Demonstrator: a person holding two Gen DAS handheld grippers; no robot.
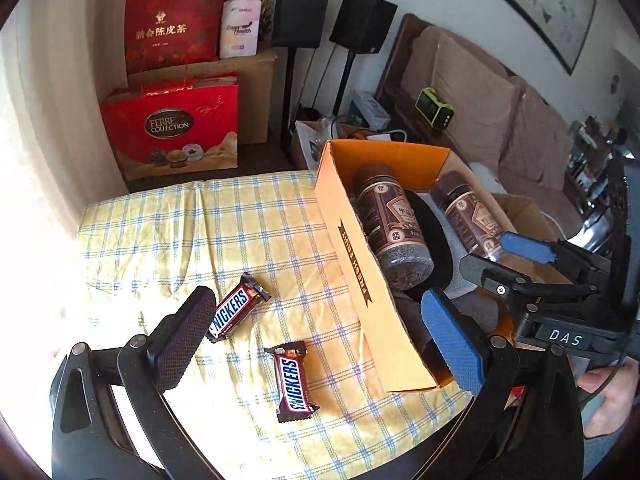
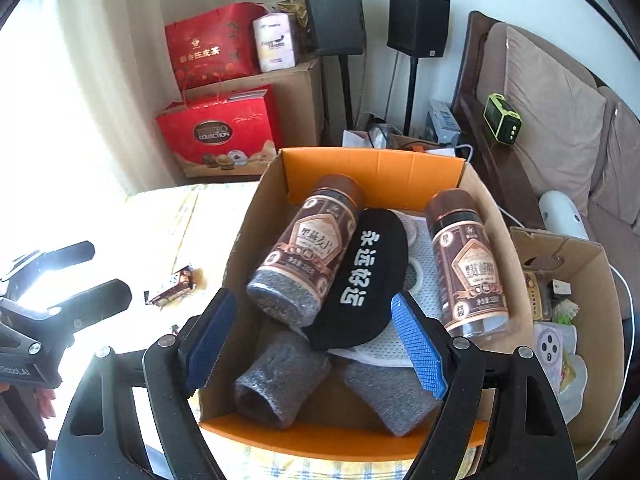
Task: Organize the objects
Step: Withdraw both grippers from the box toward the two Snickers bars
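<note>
Two candy bars lie on the yellow checked cloth (image 1: pixel 168 236). One candy bar (image 1: pixel 234 308) lies near the dark finger of the left claw (image 1: pixel 320 336), just beside it. The other candy bar (image 1: pixel 294 382) lies a bit closer to the camera, between the two fingers. The left claw is spread wide and holds nothing. It hangs over the cloth.

To the right of the bars stands an open cardboard box (image 1: pixel 352 248). Its side is orange-yellow with dark letters on it.

The right claw (image 2: pixel 316 344) hangs over the near end of this box (image 2: pixel 374 168). Its blue fingers are spread wide too, and nothing is in them.

Inside the box lie two brown jars. One jar (image 2: pixel 308 248) leans on the left side, with grey foam around its bottom. The other jar (image 2: pixel 466 264) lies on the right side. Between them lies a black cloth thing (image 2: pixel 368 276) with white letters. Under it is something white. Two grey foam tubes (image 2: pixel 280 380) lie at the near end of the box.

Past the cloth, red gift bags (image 1: pixel 172 128) sit by the wall, and two black speakers (image 1: pixel 300 10) stand on poles. A brown sofa (image 1: pixel 480 112) is on the right.
</note>
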